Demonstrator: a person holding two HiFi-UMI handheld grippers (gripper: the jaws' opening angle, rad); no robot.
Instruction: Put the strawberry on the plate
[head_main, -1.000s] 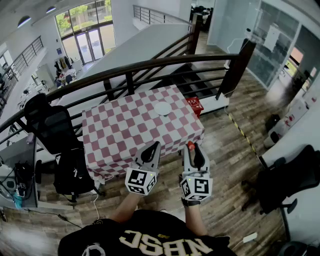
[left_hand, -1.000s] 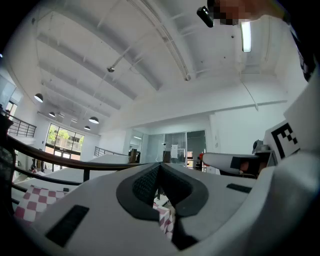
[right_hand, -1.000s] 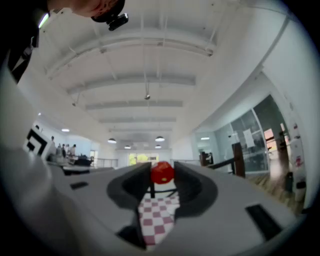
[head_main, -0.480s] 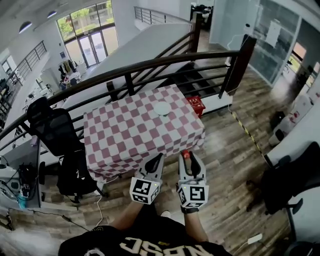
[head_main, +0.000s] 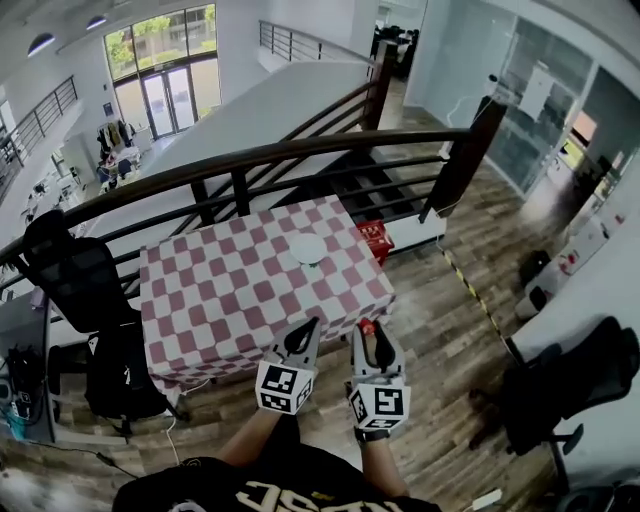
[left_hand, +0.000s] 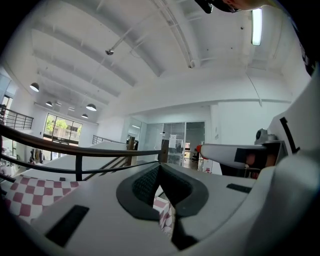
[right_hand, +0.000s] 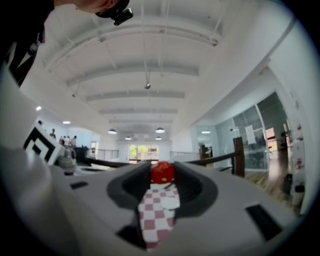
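1. Right gripper (right_hand: 162, 169): I read the jaws clamped on the strawberry (right_hand: 162, 173), pinched at their very tips.
2. Left gripper (left_hand: 159, 170): jaws together, nothing between them. It is level with the right one, just beside it.
3. Ahead of and below both: checkered table (head_main: 200, 300).
4. White plate (head_main: 307, 249) on the table's far half, well apart from the strawberry.

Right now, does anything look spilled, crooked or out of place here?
Nothing stands out. The plate lies flat on the checkered table, and the strawberry sits pinched at the right gripper's tips.
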